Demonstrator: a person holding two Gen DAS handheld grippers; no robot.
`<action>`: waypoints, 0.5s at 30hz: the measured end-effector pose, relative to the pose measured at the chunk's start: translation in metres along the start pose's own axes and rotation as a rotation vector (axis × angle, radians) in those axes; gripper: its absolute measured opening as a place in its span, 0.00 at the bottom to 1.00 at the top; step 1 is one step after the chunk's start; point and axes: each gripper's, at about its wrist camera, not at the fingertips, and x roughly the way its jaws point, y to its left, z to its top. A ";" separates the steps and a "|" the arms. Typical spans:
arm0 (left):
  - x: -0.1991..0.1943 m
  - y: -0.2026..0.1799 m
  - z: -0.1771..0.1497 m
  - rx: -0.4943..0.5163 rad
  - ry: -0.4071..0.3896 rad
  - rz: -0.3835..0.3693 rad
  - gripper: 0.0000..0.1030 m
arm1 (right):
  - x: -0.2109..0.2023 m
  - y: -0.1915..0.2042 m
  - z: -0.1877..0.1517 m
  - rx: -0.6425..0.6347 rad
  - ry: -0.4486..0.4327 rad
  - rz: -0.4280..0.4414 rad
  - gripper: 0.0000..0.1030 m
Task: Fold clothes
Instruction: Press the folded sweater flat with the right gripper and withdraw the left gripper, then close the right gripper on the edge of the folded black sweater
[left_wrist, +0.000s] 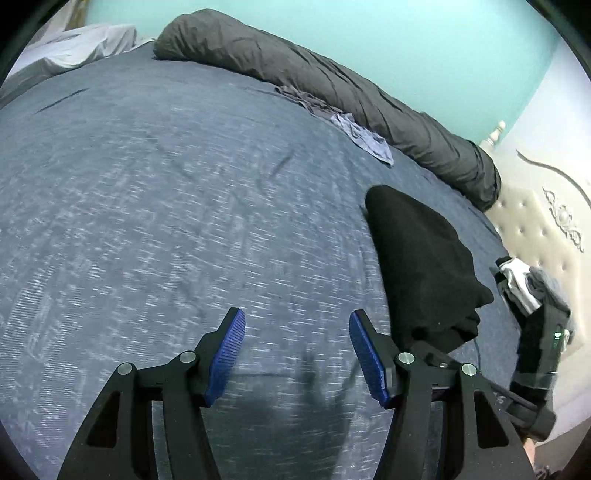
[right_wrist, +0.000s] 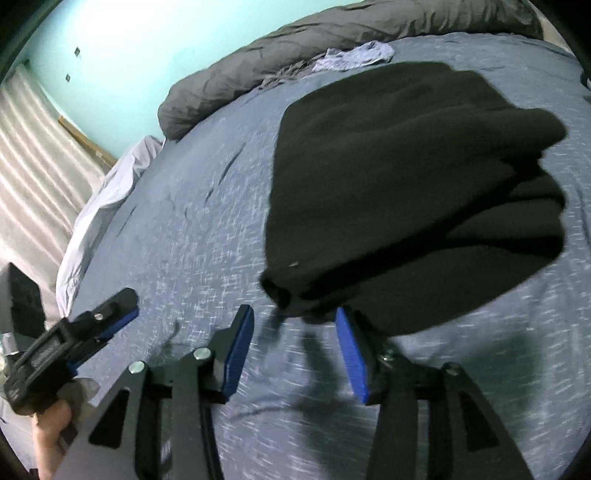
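Note:
A black garment lies in a folded bundle on the blue-grey bedspread. In the left wrist view it is to the right of my left gripper, which is open over bare bedspread with nothing between its blue pads. In the right wrist view the same garment fills the upper right, and its near edge reaches the tip of the right finger. My right gripper is open. The garment's corner sits just ahead of the gap, and the pads press on nothing.
A rolled dark grey duvet lies along the far side of the bed, with a small blue-grey cloth beside it. A padded headboard and some light clothes are at the right. A hand holds the left gripper.

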 end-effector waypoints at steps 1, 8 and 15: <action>-0.002 0.003 0.001 -0.005 -0.004 0.001 0.61 | 0.005 0.003 0.001 -0.011 -0.001 -0.012 0.46; -0.010 0.015 0.002 -0.018 -0.018 0.007 0.61 | 0.023 0.005 0.005 -0.061 -0.010 -0.088 0.39; -0.013 0.017 0.000 -0.021 -0.025 0.006 0.61 | 0.009 -0.002 -0.001 -0.099 -0.022 -0.104 0.06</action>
